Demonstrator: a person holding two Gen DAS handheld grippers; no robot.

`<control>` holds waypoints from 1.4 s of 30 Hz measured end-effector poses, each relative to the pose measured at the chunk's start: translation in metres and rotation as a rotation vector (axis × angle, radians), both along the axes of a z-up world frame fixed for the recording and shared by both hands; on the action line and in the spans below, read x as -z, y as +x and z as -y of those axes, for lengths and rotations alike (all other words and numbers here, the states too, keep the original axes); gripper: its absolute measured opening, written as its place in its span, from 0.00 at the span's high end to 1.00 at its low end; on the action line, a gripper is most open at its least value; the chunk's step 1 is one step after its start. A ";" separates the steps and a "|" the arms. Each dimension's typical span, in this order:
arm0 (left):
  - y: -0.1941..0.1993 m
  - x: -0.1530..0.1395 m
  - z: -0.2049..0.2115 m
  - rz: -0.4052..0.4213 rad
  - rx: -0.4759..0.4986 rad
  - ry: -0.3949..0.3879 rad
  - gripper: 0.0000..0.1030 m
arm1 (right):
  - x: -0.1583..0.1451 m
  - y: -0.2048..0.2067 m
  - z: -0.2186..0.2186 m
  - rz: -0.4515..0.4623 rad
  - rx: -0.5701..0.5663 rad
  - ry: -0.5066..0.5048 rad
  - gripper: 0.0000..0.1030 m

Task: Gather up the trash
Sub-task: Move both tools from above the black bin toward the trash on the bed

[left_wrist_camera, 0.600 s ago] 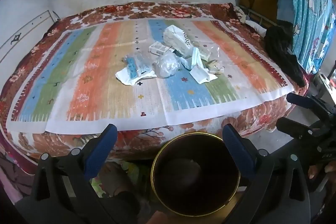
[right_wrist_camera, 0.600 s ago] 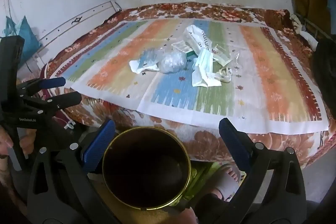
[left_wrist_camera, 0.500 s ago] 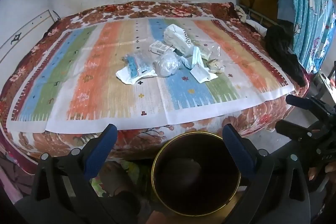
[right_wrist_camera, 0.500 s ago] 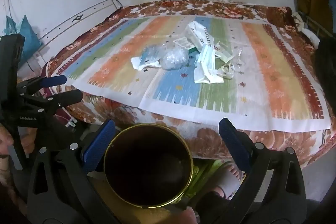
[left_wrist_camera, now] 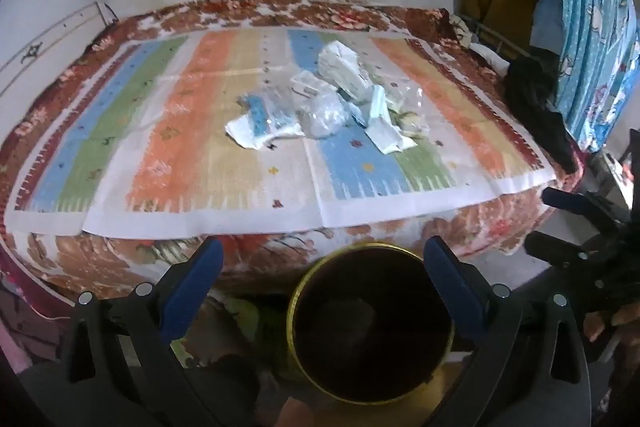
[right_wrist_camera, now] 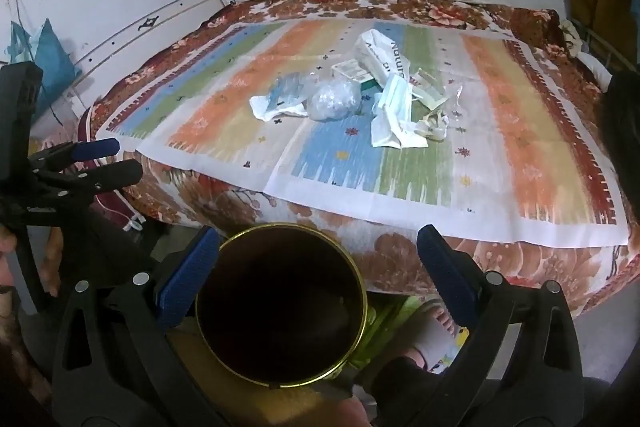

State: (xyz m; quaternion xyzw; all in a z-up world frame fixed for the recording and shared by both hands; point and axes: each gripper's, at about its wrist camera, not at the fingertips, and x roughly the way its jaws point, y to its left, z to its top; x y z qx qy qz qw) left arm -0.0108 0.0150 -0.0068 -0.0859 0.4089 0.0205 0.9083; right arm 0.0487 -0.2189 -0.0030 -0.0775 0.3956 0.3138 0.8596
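Note:
A heap of trash (left_wrist_camera: 332, 107) lies mid-bed on a striped mat: a white printed bag (right_wrist_camera: 380, 57), a crumpled clear plastic bag (right_wrist_camera: 334, 101), a blue-and-white wrapper (left_wrist_camera: 260, 121), face masks (right_wrist_camera: 394, 107) and scraps. It also shows in the right wrist view (right_wrist_camera: 360, 99). A dark round bin with a gold rim (left_wrist_camera: 370, 323) stands on the floor before the bed, also in the right wrist view (right_wrist_camera: 280, 303). My left gripper (left_wrist_camera: 320, 275) is open and empty above the bin. My right gripper (right_wrist_camera: 318, 263) is open and empty above it too.
The bed (left_wrist_camera: 120, 251) has a floral cover and fills the middle of both views. Walls stand behind and left. Dark clothes (left_wrist_camera: 536, 103) and a blue curtain (left_wrist_camera: 592, 27) hang at the right. A person's foot (right_wrist_camera: 436, 335) is on the floor beside the bin.
Both grippers have drifted slightly forward and up toward the bed. The trash and the bin have not moved. Both stay open.

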 end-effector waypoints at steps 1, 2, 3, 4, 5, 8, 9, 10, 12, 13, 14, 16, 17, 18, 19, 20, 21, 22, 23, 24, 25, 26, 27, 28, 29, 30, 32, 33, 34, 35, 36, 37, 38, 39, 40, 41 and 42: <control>0.000 0.001 0.001 -0.006 -0.005 0.006 0.05 | 0.001 0.000 0.000 -0.003 -0.002 -0.002 0.08; 0.000 0.001 0.001 -0.009 -0.019 0.021 0.05 | 0.000 0.000 -0.001 -0.005 -0.004 -0.002 0.08; 0.000 0.002 0.003 -0.013 -0.027 0.039 0.05 | 0.001 0.000 0.000 -0.007 -0.007 0.001 0.09; 0.000 0.001 0.004 -0.011 -0.028 0.050 0.06 | 0.001 0.000 0.001 -0.008 -0.009 0.005 0.08; 0.000 0.000 0.003 -0.007 -0.029 0.050 0.05 | 0.000 -0.001 0.002 -0.008 -0.009 0.009 0.08; -0.002 -0.003 0.000 0.023 -0.025 0.018 0.06 | -0.001 -0.002 0.004 -0.008 -0.011 0.018 0.09; -0.002 -0.004 -0.001 0.027 -0.020 0.008 0.06 | 0.000 -0.002 0.004 -0.011 -0.010 0.015 0.09; -0.002 -0.004 -0.001 0.025 -0.018 0.001 0.06 | 0.001 -0.002 0.005 -0.011 -0.014 0.019 0.09; 0.001 -0.001 -0.002 0.002 -0.024 -0.004 0.06 | 0.001 -0.001 0.005 -0.026 -0.018 0.025 0.09; 0.002 0.000 -0.002 -0.008 -0.030 -0.005 0.06 | 0.001 -0.001 0.006 -0.028 -0.018 0.026 0.09; 0.003 0.001 -0.003 -0.016 -0.036 -0.009 0.06 | 0.001 -0.001 0.005 -0.029 -0.018 0.026 0.09; 0.004 0.000 -0.001 -0.006 -0.034 -0.006 0.06 | 0.001 -0.001 0.005 -0.030 -0.021 0.025 0.09; 0.003 -0.001 0.000 0.001 -0.033 -0.001 0.06 | 0.000 -0.001 0.004 -0.030 -0.023 0.024 0.09; 0.003 -0.001 0.000 0.004 -0.032 -0.001 0.06 | 0.000 -0.001 0.003 -0.030 -0.023 0.024 0.09; 0.003 0.000 0.001 0.006 -0.029 -0.003 0.06 | 0.000 -0.001 0.003 -0.030 -0.021 0.024 0.09; 0.003 0.000 0.002 0.008 -0.024 -0.007 0.06 | 0.000 -0.001 0.003 -0.031 -0.016 0.026 0.09; 0.003 -0.001 0.002 0.010 -0.021 -0.009 0.06 | 0.000 -0.001 0.002 -0.031 -0.016 0.027 0.09; 0.003 -0.001 0.001 0.014 -0.022 -0.009 0.06 | 0.000 0.000 0.003 -0.032 -0.014 0.030 0.09; 0.003 -0.002 0.001 0.019 -0.029 -0.006 0.06 | -0.001 0.000 0.002 -0.033 -0.009 0.031 0.09; 0.003 -0.003 0.000 0.028 -0.044 -0.001 0.06 | -0.001 0.002 0.001 -0.035 -0.007 0.031 0.09; 0.002 -0.004 0.000 0.035 -0.057 0.004 0.06 | -0.001 0.003 0.001 -0.036 -0.005 0.031 0.09; 0.002 -0.005 -0.001 0.040 -0.063 0.005 0.06 | -0.001 0.004 -0.001 -0.039 -0.005 0.031 0.09; 0.002 -0.006 -0.002 0.044 -0.064 0.000 0.06 | 0.000 0.003 0.001 -0.037 -0.007 0.030 0.09; 0.003 -0.006 -0.002 0.044 -0.066 -0.004 0.06 | 0.000 0.004 0.001 -0.038 -0.005 0.029 0.09; 0.003 -0.006 -0.003 0.042 -0.067 -0.011 0.06 | 0.000 0.004 0.000 -0.041 -0.005 0.029 0.09; 0.004 -0.006 -0.004 0.040 -0.063 -0.018 0.06 | 0.000 0.005 0.001 -0.043 -0.008 0.033 0.09; 0.005 -0.006 -0.003 0.033 -0.055 -0.016 0.06 | 0.000 0.006 0.000 -0.054 -0.017 0.047 0.09; 0.006 -0.005 -0.002 0.027 -0.049 -0.015 0.06 | 0.001 0.007 0.000 -0.057 -0.019 0.051 0.09; 0.007 -0.005 -0.001 0.022 -0.045 -0.014 0.06 | 0.001 0.007 0.000 -0.058 -0.017 0.053 0.09; 0.007 -0.005 -0.001 0.018 -0.043 -0.012 0.06 | 0.001 0.008 0.000 -0.058 -0.014 0.054 0.09; 0.008 -0.004 0.000 0.015 -0.047 -0.009 0.06 | 0.001 0.008 0.001 -0.057 -0.014 0.052 0.09; 0.008 -0.004 -0.001 0.017 -0.051 -0.007 0.06 | 0.001 0.009 0.000 -0.057 -0.011 0.050 0.09; 0.007 -0.004 -0.001 0.017 -0.056 -0.005 0.06 | 0.001 0.009 0.000 -0.057 -0.008 0.049 0.09; 0.008 -0.003 -0.002 0.012 -0.065 0.000 0.06 | 0.001 0.010 0.000 -0.059 -0.006 0.049 0.09; 0.009 -0.002 -0.002 0.007 -0.078 0.008 0.06 | 0.002 0.010 0.000 -0.058 -0.005 0.047 0.09; 0.009 -0.002 -0.002 0.004 -0.088 0.014 0.06 | 0.002 0.010 0.001 -0.057 -0.004 0.046 0.09; 0.009 -0.002 -0.004 0.003 -0.092 0.012 0.06 | 0.002 0.010 0.001 -0.056 -0.001 0.043 0.09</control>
